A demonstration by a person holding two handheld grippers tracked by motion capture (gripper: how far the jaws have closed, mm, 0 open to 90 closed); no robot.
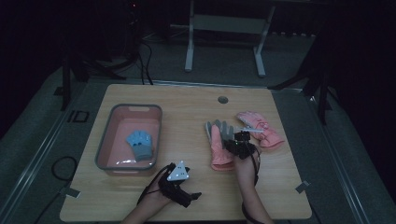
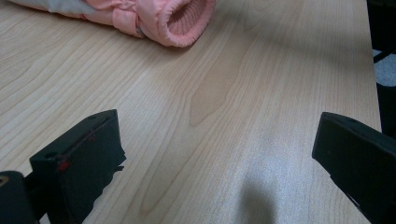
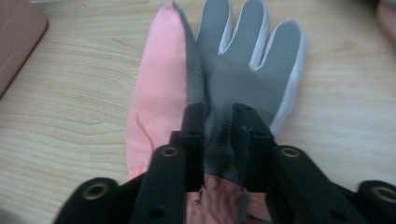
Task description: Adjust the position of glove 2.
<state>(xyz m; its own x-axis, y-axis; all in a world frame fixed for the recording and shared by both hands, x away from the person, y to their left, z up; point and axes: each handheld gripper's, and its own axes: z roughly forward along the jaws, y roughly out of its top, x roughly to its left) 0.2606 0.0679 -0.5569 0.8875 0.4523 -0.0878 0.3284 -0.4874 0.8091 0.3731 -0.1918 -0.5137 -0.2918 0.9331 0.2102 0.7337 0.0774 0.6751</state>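
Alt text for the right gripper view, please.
The right gripper sits low over a pink glove with a grey palm, its narrowly parted jaws straddling a fold of the grey fabric. The glove lies palm up on a light wooden table.

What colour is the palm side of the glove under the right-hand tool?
Grey, with a pink edge; the glove shows best in the right gripper view.

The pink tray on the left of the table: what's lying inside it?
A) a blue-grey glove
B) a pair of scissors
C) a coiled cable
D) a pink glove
A: in the high view a small blue-grey glove lies on the floor of the pink tray, while the two pink gloves sit out on the table to its right.
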